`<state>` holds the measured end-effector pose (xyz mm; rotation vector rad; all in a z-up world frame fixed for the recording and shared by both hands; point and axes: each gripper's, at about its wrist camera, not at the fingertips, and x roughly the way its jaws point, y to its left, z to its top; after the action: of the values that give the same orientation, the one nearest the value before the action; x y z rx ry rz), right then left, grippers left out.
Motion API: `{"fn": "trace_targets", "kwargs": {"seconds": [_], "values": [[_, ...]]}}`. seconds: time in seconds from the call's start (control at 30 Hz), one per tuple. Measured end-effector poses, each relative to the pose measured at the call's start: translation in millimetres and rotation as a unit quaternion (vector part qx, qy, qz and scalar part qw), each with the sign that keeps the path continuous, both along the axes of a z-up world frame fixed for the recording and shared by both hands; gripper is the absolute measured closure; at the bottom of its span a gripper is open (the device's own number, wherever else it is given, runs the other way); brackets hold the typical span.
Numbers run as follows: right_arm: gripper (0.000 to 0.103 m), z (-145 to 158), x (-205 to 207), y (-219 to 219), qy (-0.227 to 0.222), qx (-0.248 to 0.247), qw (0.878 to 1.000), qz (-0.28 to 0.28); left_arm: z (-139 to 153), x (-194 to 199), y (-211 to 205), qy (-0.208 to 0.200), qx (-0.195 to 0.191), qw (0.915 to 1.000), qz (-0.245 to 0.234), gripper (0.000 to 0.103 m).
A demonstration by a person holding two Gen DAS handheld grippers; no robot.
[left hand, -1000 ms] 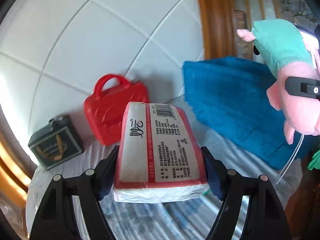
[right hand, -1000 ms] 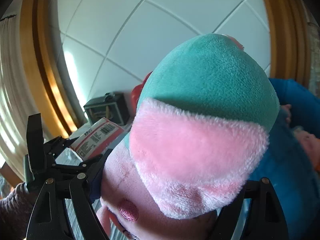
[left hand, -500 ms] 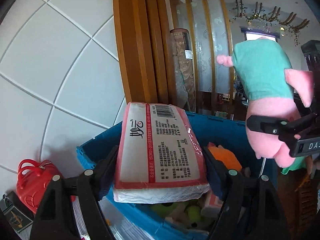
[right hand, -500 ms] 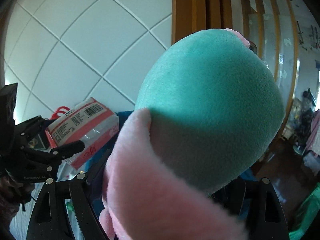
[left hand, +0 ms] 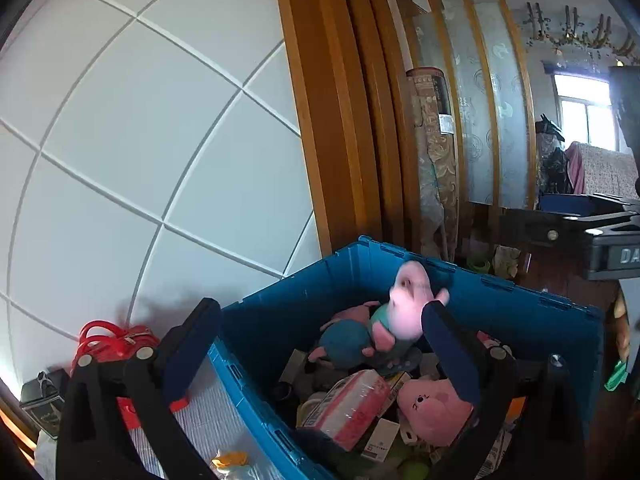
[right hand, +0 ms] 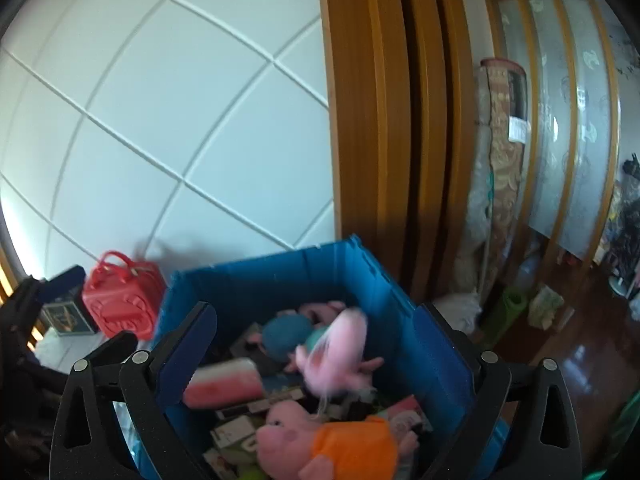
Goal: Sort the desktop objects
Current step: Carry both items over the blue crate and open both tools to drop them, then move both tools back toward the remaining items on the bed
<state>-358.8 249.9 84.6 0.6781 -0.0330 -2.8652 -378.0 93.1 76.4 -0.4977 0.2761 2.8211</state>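
A blue plastic crate (left hand: 304,300) (right hand: 256,276) stands below both grippers, full of toys and packs. My left gripper (left hand: 320,328) is open and empty above its near left rim. The red-and-white tissue pack (left hand: 348,408) (right hand: 226,384) lies inside the crate. My right gripper (right hand: 316,332) is open and empty above the crate. The pink pig plush with teal shirt (right hand: 340,356) (left hand: 404,312) is blurred, in the air just over the pile. Another pink pig plush in an orange shirt (right hand: 340,448) lies at the near side.
A red toy handbag (right hand: 120,300) (left hand: 112,340) and a dark box (right hand: 64,312) sit on the striped tablecloth (left hand: 208,416) left of the crate. A white panelled wall and wooden posts stand behind. The right gripper's body (left hand: 600,240) shows at the right edge of the left wrist view.
Both grippers swung right over the crate and opened. The tissue pack dropped into the crate. The pig plush left the right gripper and is falling in.
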Motion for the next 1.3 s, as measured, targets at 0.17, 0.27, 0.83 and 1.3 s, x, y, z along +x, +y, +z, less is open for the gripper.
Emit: {"fn": "trace_targets", "kwargs": {"seconds": [0.17,0.27,0.83,1.3], "values": [[0.001,-6.4,67.5,9.1,0.067,-0.029,0.997,0.033,-17.7,49.9,-26.0,0.018,0.005,0.9996,0.020,0.001],[0.000,-17.4,113.4,0.7,0.095,-0.041,0.994,0.033,-33.3,80.5,-40.6,0.033,-0.004,0.9988,0.036,0.001],[0.000,-88.7,253.8,-148.1,0.089,-0.028,0.995,0.028,-94.2,198.0,-173.2,0.029,-0.037,0.9930,0.108,0.001],[0.000,-164.6,191.3,-243.2,0.003,0.013,0.995,0.103,-158.1,173.1,-316.6,-0.003,-0.054,0.9698,0.238,0.001]]}}
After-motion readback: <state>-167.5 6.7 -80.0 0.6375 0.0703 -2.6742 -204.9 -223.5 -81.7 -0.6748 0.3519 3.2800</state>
